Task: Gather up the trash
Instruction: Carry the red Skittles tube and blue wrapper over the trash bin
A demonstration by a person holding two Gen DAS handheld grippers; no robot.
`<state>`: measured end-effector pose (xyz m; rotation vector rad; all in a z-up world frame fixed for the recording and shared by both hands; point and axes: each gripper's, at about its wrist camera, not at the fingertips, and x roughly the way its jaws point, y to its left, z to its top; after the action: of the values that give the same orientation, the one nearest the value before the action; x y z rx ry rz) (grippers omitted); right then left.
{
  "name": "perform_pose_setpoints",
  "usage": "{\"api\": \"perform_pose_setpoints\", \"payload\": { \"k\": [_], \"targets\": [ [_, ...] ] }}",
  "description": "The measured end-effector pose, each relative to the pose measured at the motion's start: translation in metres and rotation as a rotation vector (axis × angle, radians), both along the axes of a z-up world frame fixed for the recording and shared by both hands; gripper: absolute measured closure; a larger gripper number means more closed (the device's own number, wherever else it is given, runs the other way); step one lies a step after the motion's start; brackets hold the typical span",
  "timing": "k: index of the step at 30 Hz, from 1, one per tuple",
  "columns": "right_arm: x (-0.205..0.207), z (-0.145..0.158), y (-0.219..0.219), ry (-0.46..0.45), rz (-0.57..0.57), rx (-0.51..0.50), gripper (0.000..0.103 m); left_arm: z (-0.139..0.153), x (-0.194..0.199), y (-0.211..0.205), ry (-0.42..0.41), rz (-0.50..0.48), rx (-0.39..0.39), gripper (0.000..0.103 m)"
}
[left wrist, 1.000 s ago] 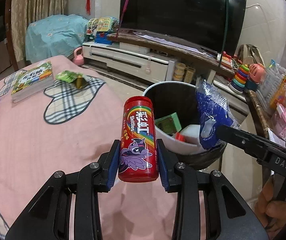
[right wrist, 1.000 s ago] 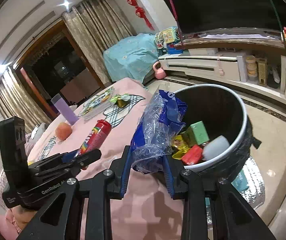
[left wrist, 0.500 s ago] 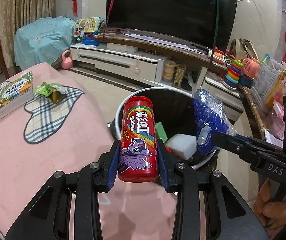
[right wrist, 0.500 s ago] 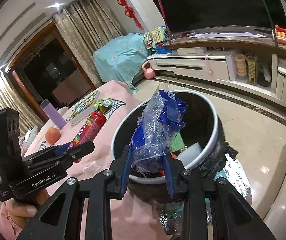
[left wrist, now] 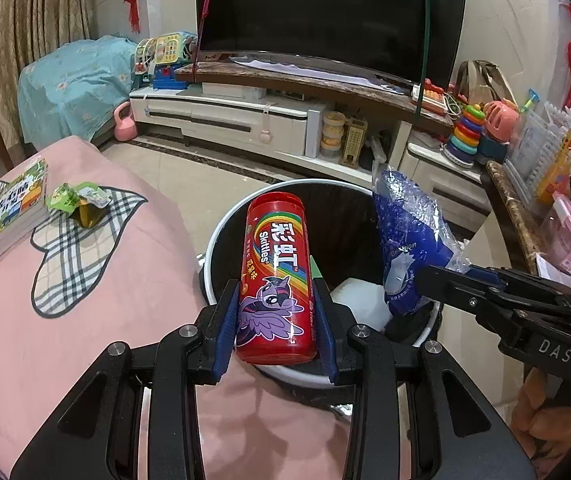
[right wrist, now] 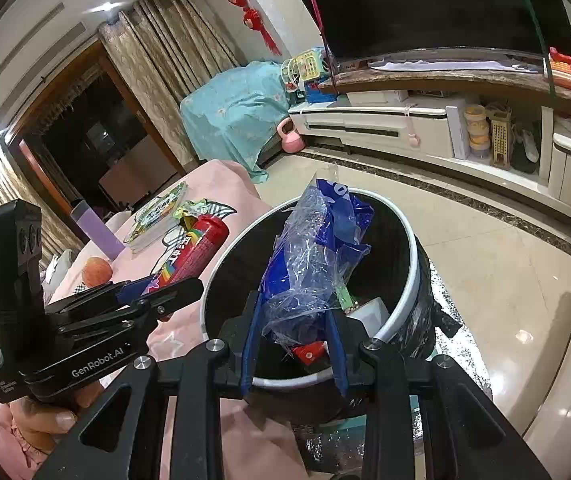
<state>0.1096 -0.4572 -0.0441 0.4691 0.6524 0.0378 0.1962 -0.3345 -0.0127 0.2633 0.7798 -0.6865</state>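
Jaws: left gripper (left wrist: pixel 273 316) pinched red candy tube (left wrist: pixel 275 280), right gripper (right wrist: pixel 293 340) pinched blue wrapper (right wrist: pixel 317 256) | step: both over bin (right wrist: pixel 412 264) rim | next: release inside.

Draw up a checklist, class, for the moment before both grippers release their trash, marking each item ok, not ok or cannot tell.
1. Left gripper shut on the red cylindrical Skittles tube: ok.
2. Right gripper shut on the crumpled blue plastic bag: ok.
3. Bag over the opening of the round white-rimmed black bin: ok.
4. Tube wholly over the opening: cannot tell; its base sits near the rim.
5. Room left in the bin: ok.
6. Green wrapper on the pink cloth collected: not ok.
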Motion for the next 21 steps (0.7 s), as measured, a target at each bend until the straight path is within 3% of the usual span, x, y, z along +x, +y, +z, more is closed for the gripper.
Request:
{"api": "perform_pose_setpoints", "payload": {
  "k": [21],
  "targets": [
    [0.015,0.001,-0.005,0.037,0.013,-0.017,0.072,-0.006,0.011,-0.017,0.000,-0.002,0.045,0.070]
  ]
}}
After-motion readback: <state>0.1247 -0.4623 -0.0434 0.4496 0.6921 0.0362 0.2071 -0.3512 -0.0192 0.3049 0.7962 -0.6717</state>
